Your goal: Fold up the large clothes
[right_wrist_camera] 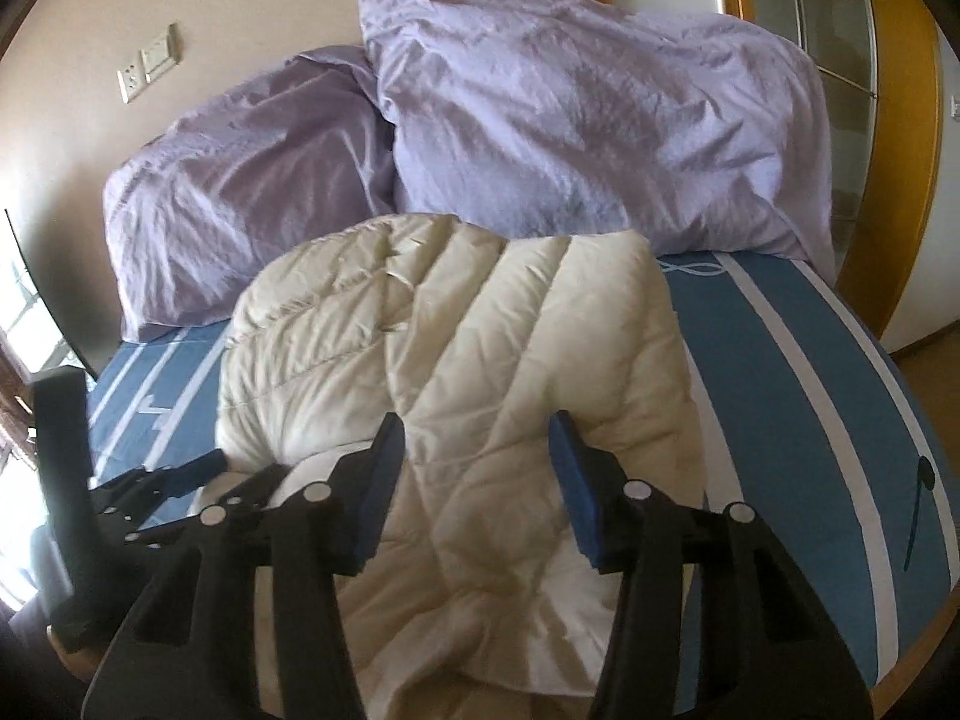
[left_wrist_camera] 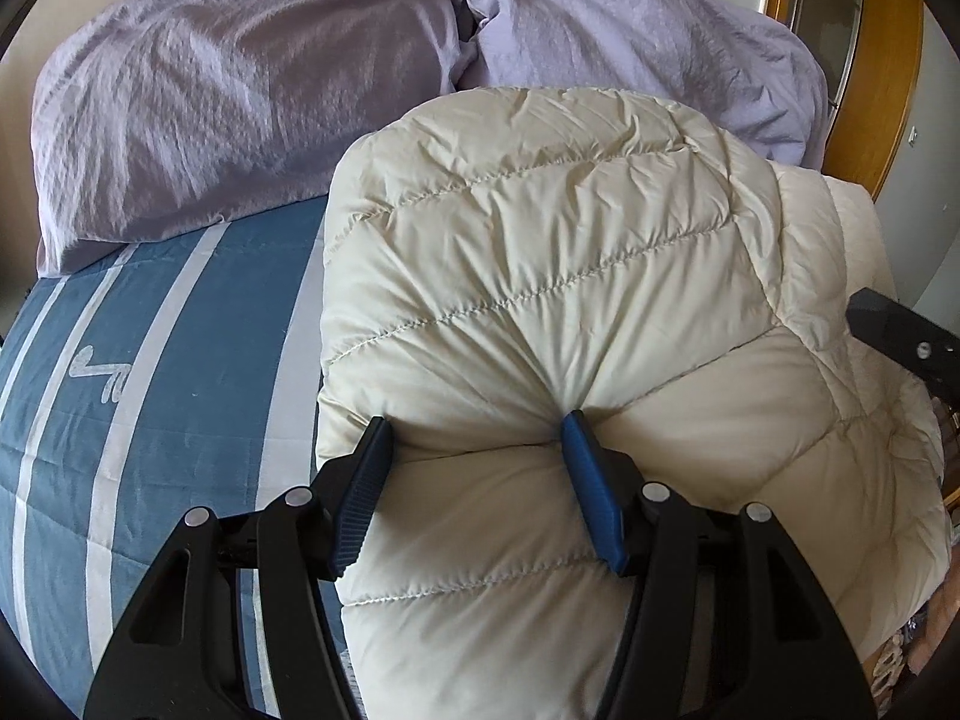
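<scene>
Left wrist view: left gripper [left_wrist_camera: 477, 429] clamped on folded cream puffer jacket [left_wrist_camera: 540, 276] lying on bed [left_wrist_camera: 150, 408]; right gripper [right_wrist_camera: 477, 435] straddles jacket, pads not pressing; next: grip, fold over.

I'm facing two lilac pillows [right_wrist_camera: 480, 138] leaning against a beige wall [right_wrist_camera: 240, 6] (switch plates [right_wrist_camera: 150, 63] mounted), daylight falling over my blue-striped bedspread [right_wrist_camera: 798, 372].

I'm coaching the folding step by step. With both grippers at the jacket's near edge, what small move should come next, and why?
Probably close the right gripper on the jacket. The left gripper already pinches a bulge of the near edge, pads dug in; the right one's pads straddle the fabric without clearly pressing. Both need hold before lifting.
</scene>
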Available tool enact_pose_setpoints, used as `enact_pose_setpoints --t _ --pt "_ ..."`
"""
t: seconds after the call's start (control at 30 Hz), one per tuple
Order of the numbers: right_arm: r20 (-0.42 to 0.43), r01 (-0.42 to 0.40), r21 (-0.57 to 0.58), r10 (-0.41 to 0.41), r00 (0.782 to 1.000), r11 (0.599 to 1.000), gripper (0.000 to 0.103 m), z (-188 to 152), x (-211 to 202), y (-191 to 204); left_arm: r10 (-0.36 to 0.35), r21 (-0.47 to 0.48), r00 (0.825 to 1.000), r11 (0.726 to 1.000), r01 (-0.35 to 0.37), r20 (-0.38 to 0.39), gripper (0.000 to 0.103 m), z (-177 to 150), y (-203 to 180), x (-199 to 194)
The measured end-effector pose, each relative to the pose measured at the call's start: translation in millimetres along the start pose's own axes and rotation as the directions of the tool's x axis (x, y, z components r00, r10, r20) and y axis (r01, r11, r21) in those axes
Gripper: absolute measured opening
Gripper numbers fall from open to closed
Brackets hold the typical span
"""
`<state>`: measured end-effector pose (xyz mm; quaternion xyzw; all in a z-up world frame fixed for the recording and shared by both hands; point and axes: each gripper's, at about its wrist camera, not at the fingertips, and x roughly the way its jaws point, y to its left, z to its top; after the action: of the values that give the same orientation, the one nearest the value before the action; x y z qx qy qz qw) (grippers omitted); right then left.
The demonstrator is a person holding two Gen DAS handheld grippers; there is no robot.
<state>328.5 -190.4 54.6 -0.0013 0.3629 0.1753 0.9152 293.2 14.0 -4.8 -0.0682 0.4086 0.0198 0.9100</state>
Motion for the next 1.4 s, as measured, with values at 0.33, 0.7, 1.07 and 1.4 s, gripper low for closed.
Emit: enact_pose_setpoints --t 0.33,0.7,1.07,1.4 --pt "-0.032 0.057 0.036 -0.056 0.998 0.998 0.045 -17 22 -26 -0.006 0.007 1.0 1.0 0.006 0.004 0.06 0 -4 1" --pt "-0.045 0.04 0.059 -0.037 0.998 0.997 0.045 -41 40 -43 -0.009 0.008 1.0 1.0 0.009 0.018 0.061 9 -8 -9" --pt "-0.046 0.011 0.085 -0.007 0.999 0.996 0.045 -49 47 -52 0.091 0.003 0.99 0.996 -0.092 0.109 0.065 60 -16 -15" --pt "-0.049 -0.018 0.12 0.024 0.999 0.993 0.045 -47 46 -58 0.193 0.024 0.979 0.981 -0.195 0.062 0.069 55 -27 40"
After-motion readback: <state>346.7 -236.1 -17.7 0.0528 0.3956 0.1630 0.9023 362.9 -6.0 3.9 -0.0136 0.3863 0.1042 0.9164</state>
